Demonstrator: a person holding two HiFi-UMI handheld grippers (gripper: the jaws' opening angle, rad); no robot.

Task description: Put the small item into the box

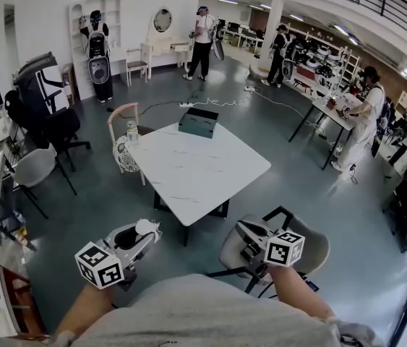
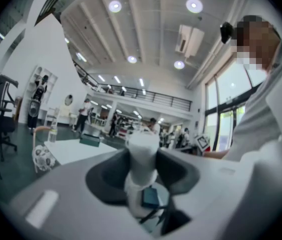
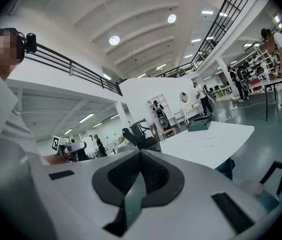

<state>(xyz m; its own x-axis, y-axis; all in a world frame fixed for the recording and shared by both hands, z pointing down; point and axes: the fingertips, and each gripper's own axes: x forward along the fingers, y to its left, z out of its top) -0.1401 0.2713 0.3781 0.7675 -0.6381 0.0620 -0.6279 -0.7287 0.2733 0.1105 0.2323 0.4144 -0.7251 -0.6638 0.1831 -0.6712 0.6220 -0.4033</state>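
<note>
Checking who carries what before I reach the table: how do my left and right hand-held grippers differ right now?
The left hand-held gripper is clamped on a white item; the right hand-held gripper is empty. Left jaws stand apart around the item; right jaws are together. Both are held short of the table.

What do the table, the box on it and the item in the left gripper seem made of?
Table: white top with faint grey veins, likely marble-look stone or laminate. Box: dark green, flat sharp-edged panels, probably card or plastic. White item: plain, matte, rounded; plastic or foam, unclear.
</note>
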